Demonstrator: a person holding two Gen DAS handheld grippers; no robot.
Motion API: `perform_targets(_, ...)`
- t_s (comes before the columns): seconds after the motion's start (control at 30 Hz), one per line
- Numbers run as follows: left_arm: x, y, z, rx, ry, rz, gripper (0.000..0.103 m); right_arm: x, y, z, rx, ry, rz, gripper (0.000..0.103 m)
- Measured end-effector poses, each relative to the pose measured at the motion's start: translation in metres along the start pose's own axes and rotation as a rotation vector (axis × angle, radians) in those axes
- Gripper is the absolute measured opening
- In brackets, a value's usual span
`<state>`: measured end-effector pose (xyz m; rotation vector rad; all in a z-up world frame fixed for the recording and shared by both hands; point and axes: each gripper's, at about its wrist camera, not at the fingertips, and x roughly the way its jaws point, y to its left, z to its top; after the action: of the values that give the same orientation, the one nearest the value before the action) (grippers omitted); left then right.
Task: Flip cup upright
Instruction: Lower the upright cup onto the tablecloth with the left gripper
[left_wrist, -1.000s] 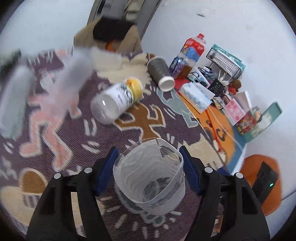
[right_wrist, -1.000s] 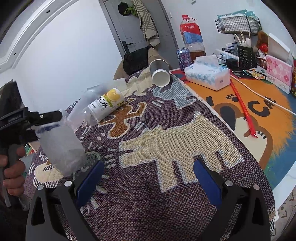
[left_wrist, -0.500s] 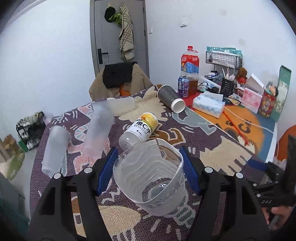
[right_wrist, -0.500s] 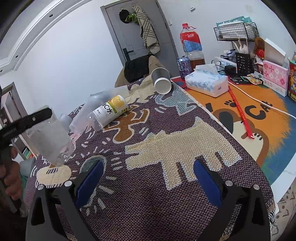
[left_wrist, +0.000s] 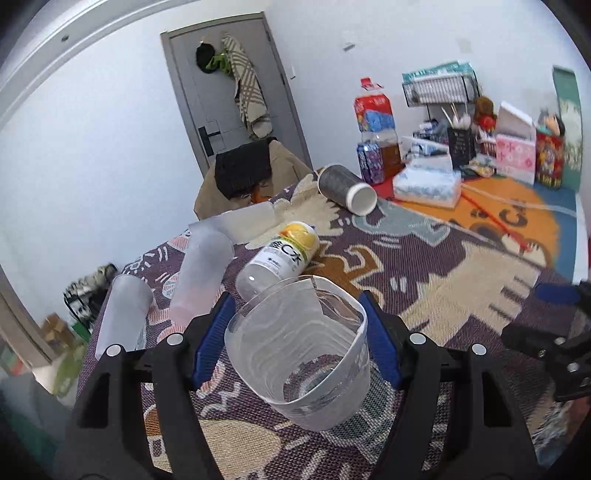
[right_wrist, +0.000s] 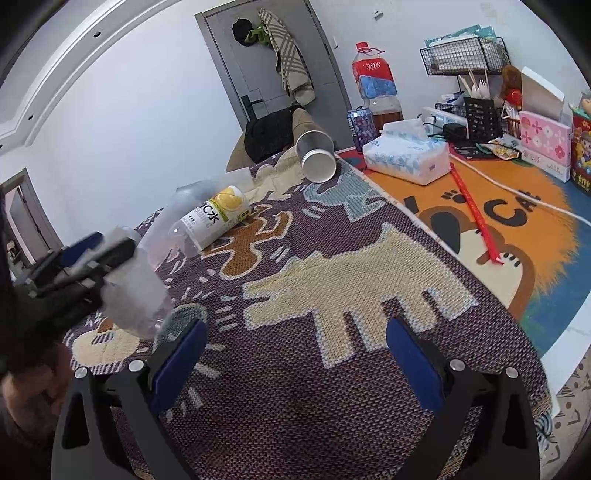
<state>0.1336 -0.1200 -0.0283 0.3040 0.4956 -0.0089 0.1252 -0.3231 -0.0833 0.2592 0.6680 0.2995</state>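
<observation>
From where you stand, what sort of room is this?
Probably a lived-in home room: a door with a scarf hung on it, a table spread with a cartoon rug, and a tissue pack beside snack boxes.

The clear cup (left_wrist: 299, 350) sits mouth-up between the fingers of the left gripper (left_wrist: 297, 347), above the woven cloth (left_wrist: 424, 295). Beyond it a bottle (left_wrist: 280, 258) lies on its side, with two frosted cups (left_wrist: 203, 273) lying to its left. Farther back a paper cup (left_wrist: 345, 184) lies on its side, a tissue pack (left_wrist: 428, 182) to its right. The right gripper (right_wrist: 291, 365) hangs over the cloth at the table's near right, its fingers spread with nothing between them.
</observation>
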Motion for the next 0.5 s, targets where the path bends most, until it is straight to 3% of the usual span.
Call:
perform_targets(0.17, 0.006, -0.011, -0.010, 0.015, 0.058, -0.051, 0.072, 0.000, 0.002, -0.001, -0.005, 0.003, 0.012, 0.095)
perform_targets(0.3, 0.009, 0.003, -0.008, -0.067, 0.123, -0.122, 0.073, 0.000, 0.003, -0.001, 0.001, 0.003, 0.016, 0.095)
perform_targets(0.33, 0.009, 0.005, -0.008, -0.073, 0.131, -0.125, 0.076, 0.000, 0.003, -0.001, -0.001, 0.003, 0.019, 0.095)
perform_targets(0.4, 0.008, 0.006, -0.009, -0.079, 0.134, -0.137, 0.092, -0.002, 0.005, -0.001, -0.009, 0.002, 0.017, 0.095)
perform_targets(0.5, 0.003, 0.009, -0.008, -0.108, 0.127, -0.197, 0.095, -0.006, 0.007, 0.000, -0.013, -0.005, 0.014, 0.095)
